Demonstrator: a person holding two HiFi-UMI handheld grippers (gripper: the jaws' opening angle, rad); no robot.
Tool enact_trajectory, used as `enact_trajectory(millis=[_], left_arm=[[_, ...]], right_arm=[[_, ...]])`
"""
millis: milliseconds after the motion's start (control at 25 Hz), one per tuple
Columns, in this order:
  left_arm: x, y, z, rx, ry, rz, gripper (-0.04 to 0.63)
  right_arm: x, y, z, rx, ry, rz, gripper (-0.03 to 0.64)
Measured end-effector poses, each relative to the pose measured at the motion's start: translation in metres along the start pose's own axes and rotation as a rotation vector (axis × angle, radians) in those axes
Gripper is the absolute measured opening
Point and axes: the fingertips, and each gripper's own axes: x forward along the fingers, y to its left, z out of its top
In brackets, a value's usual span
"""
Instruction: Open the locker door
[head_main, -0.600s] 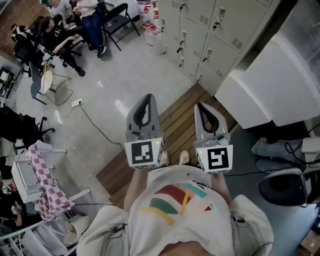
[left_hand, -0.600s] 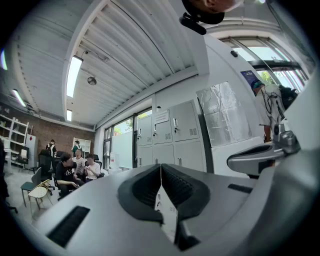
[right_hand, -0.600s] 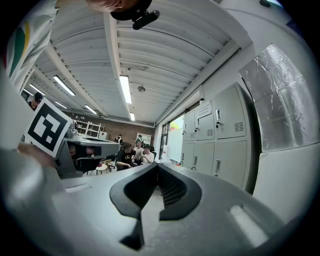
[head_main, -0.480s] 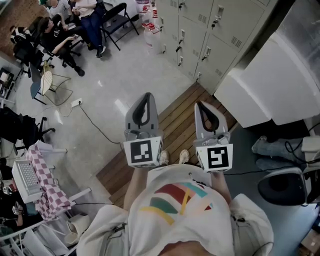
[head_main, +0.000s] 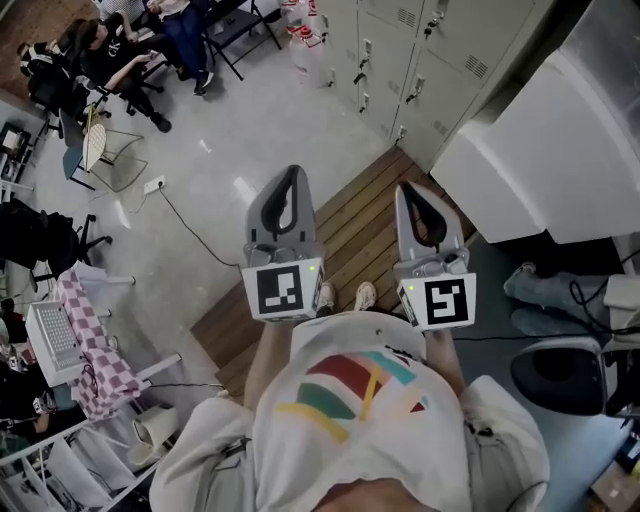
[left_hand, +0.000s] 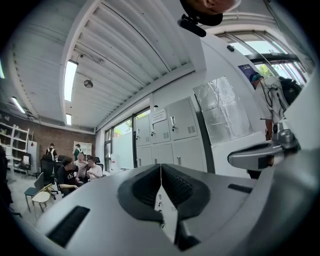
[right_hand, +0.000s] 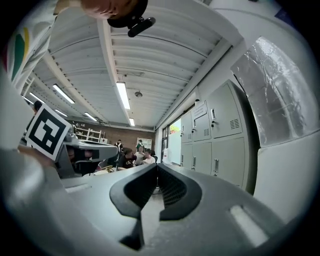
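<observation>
Grey lockers (head_main: 420, 50) stand closed past the wooden platform's (head_main: 350, 235) far edge, a big white unit (head_main: 545, 150) alongside, while left gripper (head_main: 292, 173) and right gripper (head_main: 409, 190) hover pinched together, empty.

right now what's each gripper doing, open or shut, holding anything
left gripper: shut, nothing between its jaws.
right gripper: shut, nothing between its jaws.

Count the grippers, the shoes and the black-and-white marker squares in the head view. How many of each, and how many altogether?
Grippers: 2, the left gripper and the right gripper
Shoes: 2
Marker squares: 2
Total: 6
</observation>
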Motion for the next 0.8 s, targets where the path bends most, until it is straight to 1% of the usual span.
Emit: enact_trajectory(millis=[120,320,560,680,800], left_arm=[[0.006,-0.001,-0.002,0.007,-0.020,0.022,0.015],[0.013,-0.011,-0.013,0.003,0.004,0.040,0.016],[0.039,0.005,-0.013,-0.004,-0.032,0.090,0.015],[0.058,0.012,-0.021,-0.008,-0.045,0.093,0.016],[0.084,0.016,-0.038,-0.017,-0.051,0.079,0.015]], right_arm=[[-0.002,-0.012,-0.004,0.017,-0.012,-0.002,0.006],[-0.002,-0.034,-0.022,0.014,0.012,0.007,0.006],[0.019,-0.048,-0.027,-0.031,0.021,0.023,0.006],[0.034,-0.057,-0.039,-0.044,0.030,0.024,0.006],[0.053,-0.065,-0.056,-0.039,0.034,0.031,0.006]])
